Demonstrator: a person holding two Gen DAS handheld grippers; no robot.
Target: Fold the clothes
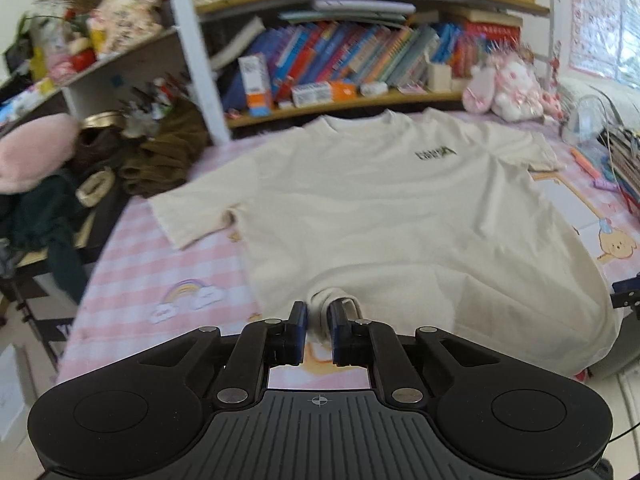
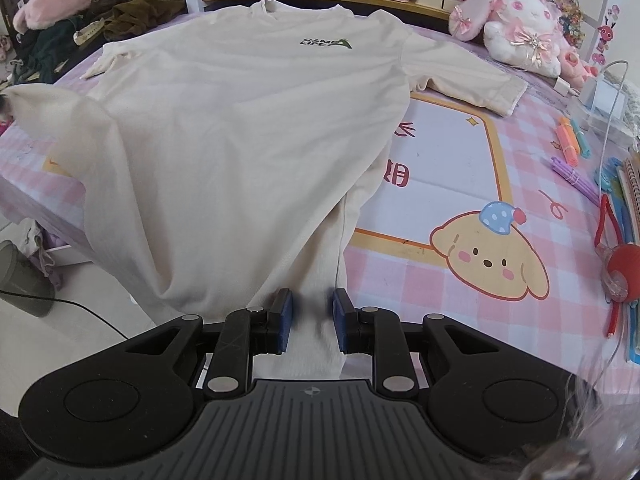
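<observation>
I counted one cream T-shirt [image 2: 248, 128] spread across the surface [image 2: 460, 292], and two short sleeves on it. I had two grippers in play, the left gripper [image 1: 318, 322] and the right gripper [image 2: 311, 316], each with two blue pads. One plush rabbit [image 2: 520, 36] sat at the far edge. One cartoon puppy [image 2: 492, 256] was printed on the cover, and one rainbow [image 1: 186, 290]. Books on the shelf [image 1: 360, 100] were too many and too blurred to count.

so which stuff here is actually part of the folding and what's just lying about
Part of the job:
- cream short-sleeved cotton t-shirt
- left gripper, pinching its hem
- right gripper, pinching its hem

Lying about:
- white and pink plush rabbit
- orange highlighter pens
- row of colourful books
</observation>
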